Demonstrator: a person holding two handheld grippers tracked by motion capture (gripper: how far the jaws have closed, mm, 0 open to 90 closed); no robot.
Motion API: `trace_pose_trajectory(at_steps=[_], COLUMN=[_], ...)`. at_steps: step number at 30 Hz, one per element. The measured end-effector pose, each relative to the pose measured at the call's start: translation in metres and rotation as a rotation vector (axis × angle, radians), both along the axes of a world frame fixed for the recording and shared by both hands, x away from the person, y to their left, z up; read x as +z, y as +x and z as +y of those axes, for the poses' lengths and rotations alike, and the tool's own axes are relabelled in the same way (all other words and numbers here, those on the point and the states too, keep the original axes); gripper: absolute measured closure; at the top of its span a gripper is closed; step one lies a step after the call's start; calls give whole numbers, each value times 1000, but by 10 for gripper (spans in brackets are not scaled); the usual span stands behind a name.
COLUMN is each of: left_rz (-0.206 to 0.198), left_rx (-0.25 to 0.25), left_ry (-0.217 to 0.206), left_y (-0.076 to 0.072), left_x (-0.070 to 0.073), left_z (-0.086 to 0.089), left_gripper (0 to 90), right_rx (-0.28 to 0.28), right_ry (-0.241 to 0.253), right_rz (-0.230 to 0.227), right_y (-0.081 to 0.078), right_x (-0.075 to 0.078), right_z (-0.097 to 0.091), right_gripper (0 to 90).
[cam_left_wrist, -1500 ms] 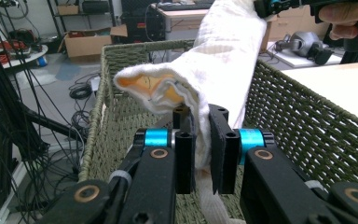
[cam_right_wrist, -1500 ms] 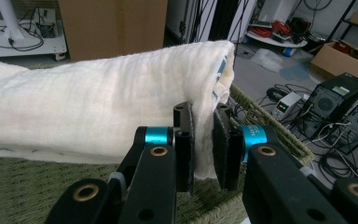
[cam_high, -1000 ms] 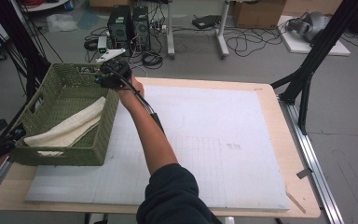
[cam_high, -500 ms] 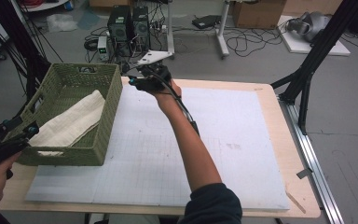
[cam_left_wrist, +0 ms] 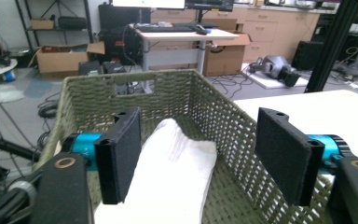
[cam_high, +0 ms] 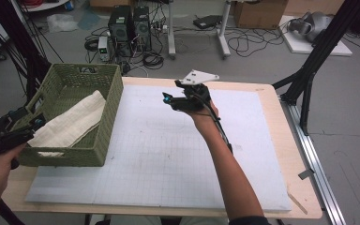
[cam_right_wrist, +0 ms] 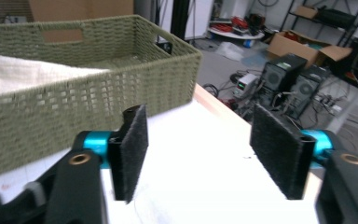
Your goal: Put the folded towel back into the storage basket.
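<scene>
A white gridded mat (cam_high: 159, 159) covers the wooden table (cam_high: 304, 197). Beyond the table's far edge, two black computer towers (cam_high: 130, 23), tangled cables (cam_high: 243, 42) and cardboard boxes (cam_high: 258, 11) sit on the floor.

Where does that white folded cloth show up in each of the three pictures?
High view: the white cloth lies at left, inside the green woven basket, draped over its near rim.
Left gripper view: low centre, between the two black fingers, inside the basket.
Right gripper view: upper left, peeking over the basket's wall.
Shared landmark: the green woven basket.
</scene>
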State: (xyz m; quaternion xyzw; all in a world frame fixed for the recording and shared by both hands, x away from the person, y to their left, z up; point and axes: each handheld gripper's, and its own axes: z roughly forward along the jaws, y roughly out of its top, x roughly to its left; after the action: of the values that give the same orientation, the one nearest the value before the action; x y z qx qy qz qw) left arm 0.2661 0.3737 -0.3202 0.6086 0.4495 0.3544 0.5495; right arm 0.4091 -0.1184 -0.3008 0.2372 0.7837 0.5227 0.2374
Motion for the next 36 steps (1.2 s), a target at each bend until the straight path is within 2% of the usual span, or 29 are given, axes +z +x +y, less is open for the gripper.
trace_pose_trajectory(at_steps=[2, 7, 11, 19, 26, 31, 36], left_rz=[1, -7, -29, -11, 17, 66, 164], left_rx=[-5, -26, -70, -107, -119, -126, -109], left_ry=[-10, -36, -40, -28, -4, 51, 106], left_y=[4, 14, 23, 39, 56, 73, 98], left_x=[1, 5, 10, 10, 2, -4, -12], left_z=[-2, -2, -2, -3, -3, -3, 5], left_gripper=[272, 189, 186, 195, 213, 222, 256], right_rx=[-22, -47, -68, -167, -238, -256, -262], right_ry=[-4, -15, -16, 2, -8, -21, -17], right_rz=[1, 12, 9, 31, 53, 66, 77], right_y=[-8, -31, -51, -79, -101, -112, -117], right_x=[-5, -17, -26, -49, -68, -84, -95], right_z=[-12, -39, -61, -109, -133, -141, -144], right_gripper=[303, 273, 257, 217, 178, 178, 178])
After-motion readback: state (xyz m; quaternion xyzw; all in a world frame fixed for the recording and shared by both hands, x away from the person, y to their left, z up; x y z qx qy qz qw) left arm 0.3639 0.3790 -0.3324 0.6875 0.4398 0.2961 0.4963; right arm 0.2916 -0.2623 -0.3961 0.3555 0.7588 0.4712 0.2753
